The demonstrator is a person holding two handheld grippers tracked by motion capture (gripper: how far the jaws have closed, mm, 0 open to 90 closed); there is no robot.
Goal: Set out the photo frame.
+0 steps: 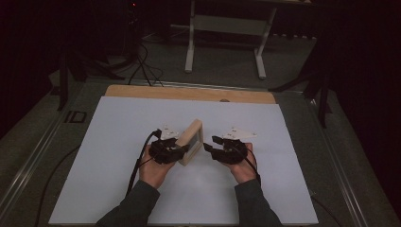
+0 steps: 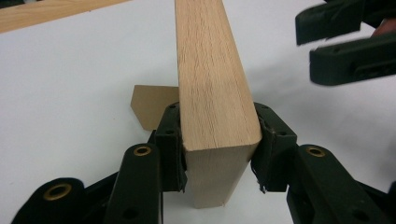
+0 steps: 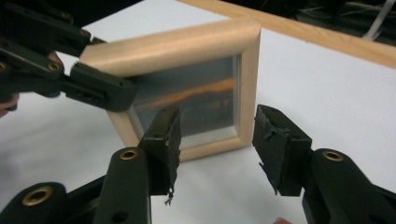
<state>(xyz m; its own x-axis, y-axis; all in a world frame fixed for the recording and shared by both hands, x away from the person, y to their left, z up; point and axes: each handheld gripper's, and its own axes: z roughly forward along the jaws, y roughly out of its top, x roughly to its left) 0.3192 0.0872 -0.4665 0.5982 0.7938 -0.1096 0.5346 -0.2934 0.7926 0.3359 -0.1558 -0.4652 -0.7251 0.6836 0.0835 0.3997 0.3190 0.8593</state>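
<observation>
We see a wide table (image 1: pixel 302 189) covered by a large white sheet (image 1: pixel 118 189), and we take that sheet as our landmark. Along the sheet's far edge a strip of bare light wood tabletop (image 1: pixel 189 93) shows. Near the sheet's middle a small square light wooden picture frame with a glass front (image 1: pixel 193 140) stands upright on its lower edge. Just beside the frame, flat on the sheet, lies a small brown cardboard piece with a cut corner (image 2: pixel 149 105).
</observation>
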